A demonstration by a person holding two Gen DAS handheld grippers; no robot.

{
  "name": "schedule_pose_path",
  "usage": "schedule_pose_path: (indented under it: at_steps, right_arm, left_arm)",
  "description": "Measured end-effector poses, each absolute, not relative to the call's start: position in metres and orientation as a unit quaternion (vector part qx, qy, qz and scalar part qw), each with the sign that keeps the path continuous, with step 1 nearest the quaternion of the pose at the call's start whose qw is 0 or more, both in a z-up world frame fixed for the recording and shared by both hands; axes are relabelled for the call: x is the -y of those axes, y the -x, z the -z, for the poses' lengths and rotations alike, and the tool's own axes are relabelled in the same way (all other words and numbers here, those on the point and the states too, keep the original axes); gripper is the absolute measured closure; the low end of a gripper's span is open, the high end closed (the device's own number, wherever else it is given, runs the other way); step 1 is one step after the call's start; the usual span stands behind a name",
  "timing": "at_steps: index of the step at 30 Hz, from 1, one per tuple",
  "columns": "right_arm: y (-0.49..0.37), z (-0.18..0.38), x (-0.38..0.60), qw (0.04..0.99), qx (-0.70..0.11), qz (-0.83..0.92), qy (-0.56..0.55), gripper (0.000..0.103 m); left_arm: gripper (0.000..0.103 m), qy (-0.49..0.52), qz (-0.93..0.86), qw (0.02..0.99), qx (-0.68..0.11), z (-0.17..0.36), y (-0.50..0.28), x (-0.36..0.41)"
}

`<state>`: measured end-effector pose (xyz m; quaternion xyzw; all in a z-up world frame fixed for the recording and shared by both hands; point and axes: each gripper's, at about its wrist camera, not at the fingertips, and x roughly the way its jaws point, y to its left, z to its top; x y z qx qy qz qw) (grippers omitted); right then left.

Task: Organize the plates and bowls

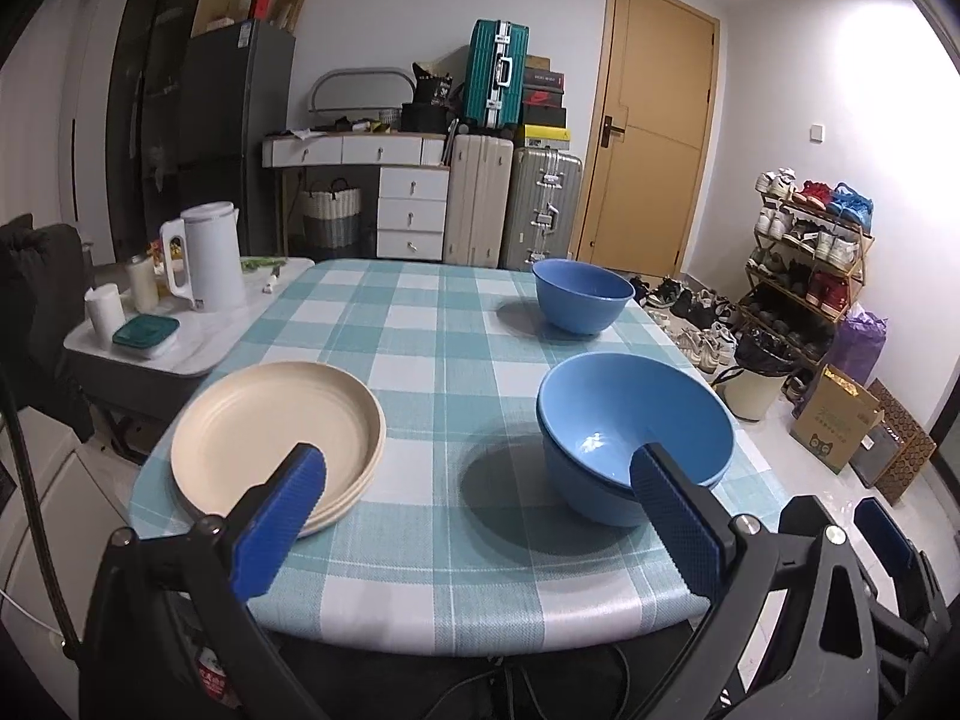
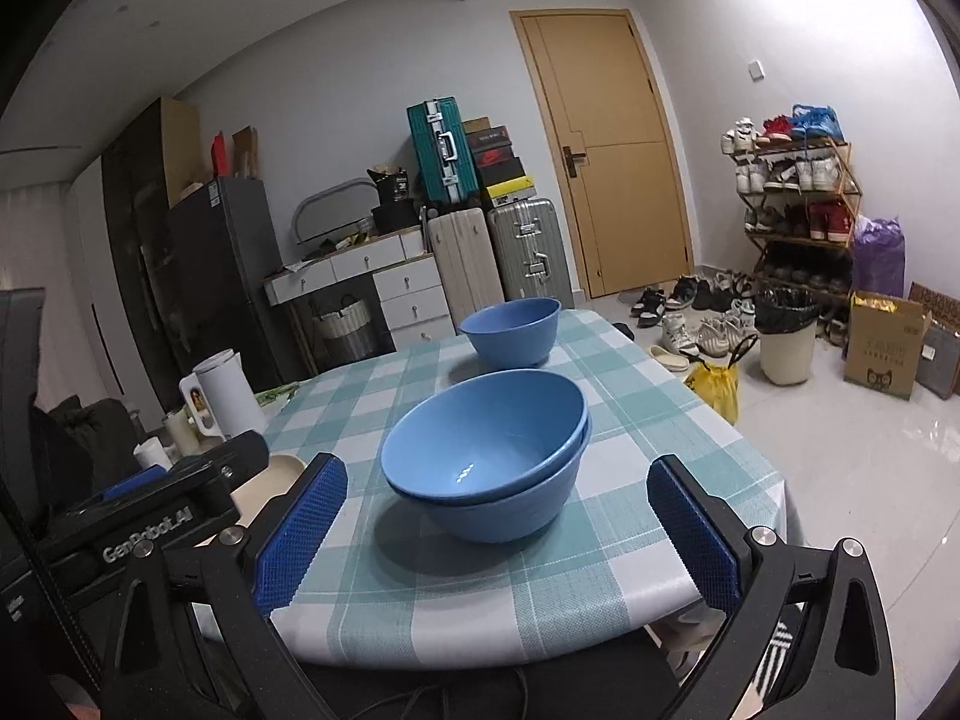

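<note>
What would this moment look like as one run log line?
left gripper: open, empty | right gripper: open, empty | two nested bowls: near edge | single bowl: far side | stacked plates: left

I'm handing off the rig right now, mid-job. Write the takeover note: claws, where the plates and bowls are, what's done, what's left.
Left claw: open, empty, hovering at the near table edge between plates and bowls.
Right claw: open, empty, lined up on the nested bowls.
Cream plates: stacked at the near left of the checked table.
Nested blue bowls: two stacked, near right.
Single blue bowl: alone at the far right of the table.
Done: plates stacked, two bowls nested.
Left: probably bring the single bowl onto the nested pair; the right claw looks better placed for that.
</note>
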<state>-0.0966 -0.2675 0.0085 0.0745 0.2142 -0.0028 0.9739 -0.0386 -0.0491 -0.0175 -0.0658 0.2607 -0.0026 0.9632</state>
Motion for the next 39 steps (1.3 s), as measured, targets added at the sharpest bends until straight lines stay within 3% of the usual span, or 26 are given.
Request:
schedule_pose_path:
  at_steps: [29, 39]
  right_arm:
    - [0.078, 0.012, 0.291, 0.96, -0.255, -0.011, -0.116, 0.001]
    - [0.025, -0.066, 0.312, 0.969, -0.224, -0.085, -0.06, 0.001]
  left_arm:
    - [0.0, 0.035, 0.009, 0.952, -0.305, 0.03, 0.016, 0.063]
    - [0.0, 0.034, 0.044, 0.944, -0.325, -0.034, -0.056, 0.033]
